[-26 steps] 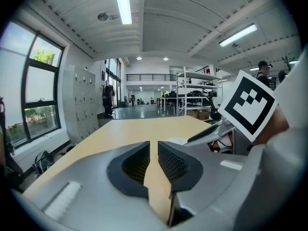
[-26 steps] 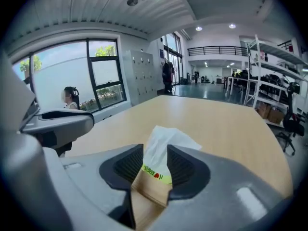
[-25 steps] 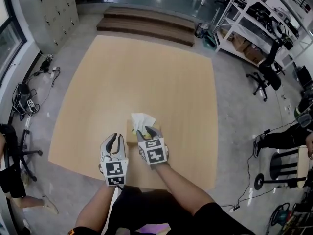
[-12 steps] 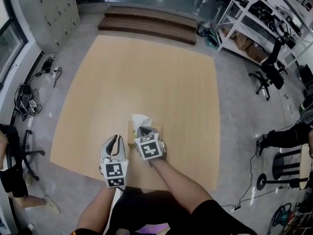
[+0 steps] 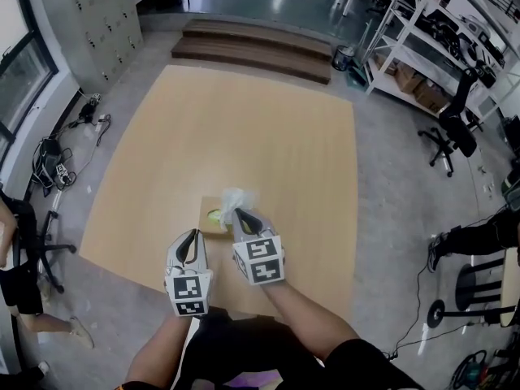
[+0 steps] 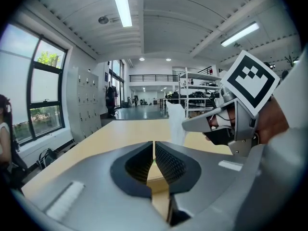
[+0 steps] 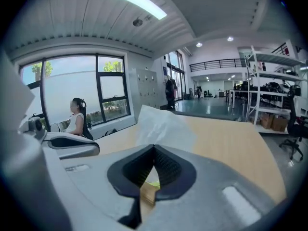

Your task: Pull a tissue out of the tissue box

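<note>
Grey left claw [image 5: 192, 236], right claw [image 5: 242, 215]; black pads [image 6: 168, 162] (checkered marker cubes [image 5: 188, 289]).

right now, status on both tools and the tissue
Right tool shut on tissue, held above tissue box. Left tool shut, empty, beside the box. Nothing in the way on the table.

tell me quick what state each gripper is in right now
left gripper: shut, holding nothing
right gripper: shut on the tissue
</note>
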`<state>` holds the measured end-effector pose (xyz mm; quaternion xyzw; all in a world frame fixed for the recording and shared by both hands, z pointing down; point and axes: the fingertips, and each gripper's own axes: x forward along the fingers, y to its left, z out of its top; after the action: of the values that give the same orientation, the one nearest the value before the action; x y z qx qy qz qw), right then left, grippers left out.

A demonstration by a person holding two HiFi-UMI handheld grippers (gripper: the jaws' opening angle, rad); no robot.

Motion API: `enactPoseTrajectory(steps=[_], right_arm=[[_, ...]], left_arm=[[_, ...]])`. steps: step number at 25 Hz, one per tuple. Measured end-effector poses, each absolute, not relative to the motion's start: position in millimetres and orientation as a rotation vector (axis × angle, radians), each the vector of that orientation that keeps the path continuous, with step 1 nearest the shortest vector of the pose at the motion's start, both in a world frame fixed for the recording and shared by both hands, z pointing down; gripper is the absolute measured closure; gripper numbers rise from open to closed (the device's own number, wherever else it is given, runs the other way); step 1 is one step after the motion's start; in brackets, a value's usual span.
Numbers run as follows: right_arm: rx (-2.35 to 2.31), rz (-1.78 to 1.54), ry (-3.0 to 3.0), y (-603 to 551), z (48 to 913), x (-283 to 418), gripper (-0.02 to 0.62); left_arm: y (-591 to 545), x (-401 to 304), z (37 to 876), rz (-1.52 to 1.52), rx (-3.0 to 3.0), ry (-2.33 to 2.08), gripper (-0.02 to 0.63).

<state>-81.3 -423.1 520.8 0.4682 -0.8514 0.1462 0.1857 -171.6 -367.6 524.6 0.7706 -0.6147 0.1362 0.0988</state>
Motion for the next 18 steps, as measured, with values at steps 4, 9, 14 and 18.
enactPoseTrajectory(steps=[4, 9, 14, 18], right_arm=[[1.304, 0.357, -2.477, -396.2, 500.5, -47.8, 0.603], [1.237, 0.318, -2.545, -351.9, 496.2, -14.9, 0.603], [1.204, 0.332, -2.566, -318.0, 503.8, 11.1, 0.603], [1.184, 0.368, -2.577, -295.8, 506.2, 25.8, 0.603]], left_arm=[[-340.1, -134.5, 516.0, 0.37, 2.267, -1.842, 0.575], [-289.2, -93.7, 520.4, 0.339, 2.201, -1.867, 0.578], [-247.0, -66.9, 531.2, 0.375, 2.145, -1.86, 0.578], [-224.2, -52.1, 532.4, 0.394, 2.137, -1.843, 0.578]])
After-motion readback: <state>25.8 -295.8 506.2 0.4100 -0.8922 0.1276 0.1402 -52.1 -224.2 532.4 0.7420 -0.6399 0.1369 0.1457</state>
